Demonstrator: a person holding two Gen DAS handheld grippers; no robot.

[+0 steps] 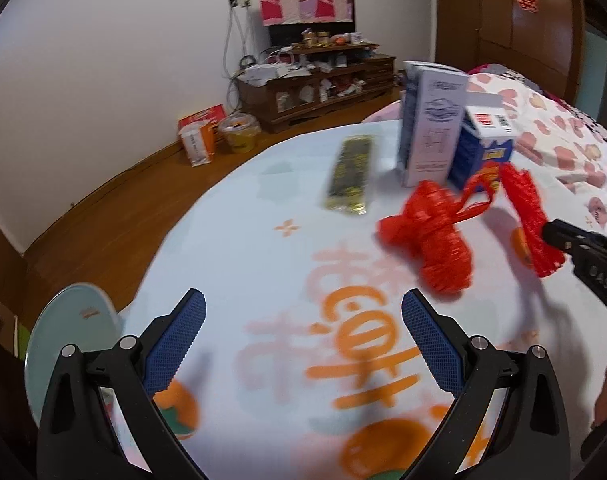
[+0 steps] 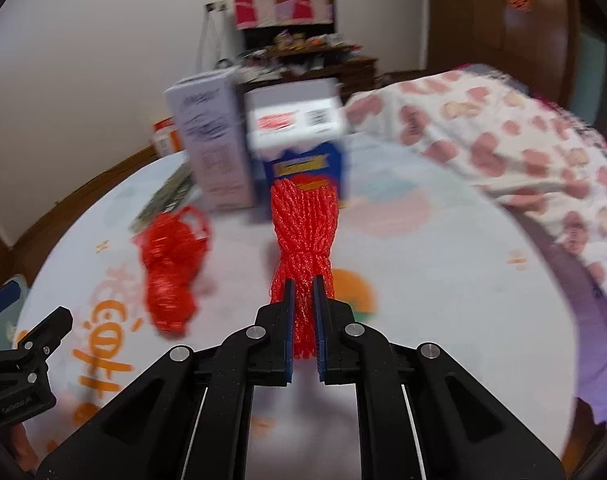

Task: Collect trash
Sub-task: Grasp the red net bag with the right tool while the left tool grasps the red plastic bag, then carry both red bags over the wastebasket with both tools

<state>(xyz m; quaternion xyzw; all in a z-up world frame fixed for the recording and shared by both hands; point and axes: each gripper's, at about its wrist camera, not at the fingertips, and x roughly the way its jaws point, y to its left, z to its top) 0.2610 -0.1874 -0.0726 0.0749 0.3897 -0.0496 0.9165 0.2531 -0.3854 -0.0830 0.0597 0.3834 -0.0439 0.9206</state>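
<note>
Bedroom clutter is framing the scene: a low wooden cabinet (image 1: 315,88) along the white wall, a bed with a heart-print quilt (image 1: 555,136) at the right, and between them a round table (image 1: 263,240) under a pale cloth printed with orange lettering. On the cloth, a tall white carton (image 1: 431,128) and a blue box (image 1: 485,148) are standing side by side near the far edge, with a flat gold-patterned packet (image 1: 349,174) lying to their left.

Two pieces of red mesh netting are the likely trash. The right gripper (image 2: 303,320) is pinching one red net strip (image 2: 303,232) between nearly closed fingers; the strip is running straight ahead from the pads, its long axis in line with the gripper and its far end reaching toward the blue box. The second piece, a bunched red net (image 1: 427,236), is lying free on the cloth, left of the held strip.

The left gripper (image 1: 303,340) is hovering over the cloth with fingers spread wide and nothing between them. From it, the bunched net is lying ahead and to the right, well apart. That hand is probably the one to take it, since the right one is occupied, and it would need to reach forward-right.
</note>
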